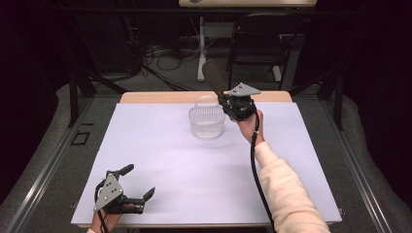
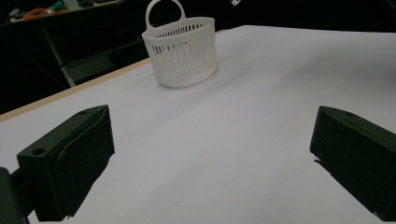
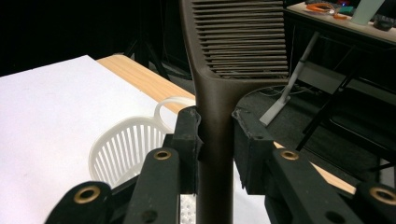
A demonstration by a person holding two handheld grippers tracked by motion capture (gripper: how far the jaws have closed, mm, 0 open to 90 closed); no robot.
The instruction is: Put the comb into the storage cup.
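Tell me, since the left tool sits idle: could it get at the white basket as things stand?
Probably yes: the left tool is open, and only bare white table lies between it and the basket, though it sits well across.

Light falls from above onto the white counter [image 1: 194, 160], bright and even w/ no glare; surroundings drop to near black. Soft shadow under the basket [image 1: 207, 121] in high view, faint ones under the left claw [image 1: 141, 182]. Left gripper view: claw tips close-up a bit soft, basket sharp. Right gripper view: near claw parts and dark slotted tool [image 3: 219, 116] slightly blurred, background dim, some grain.
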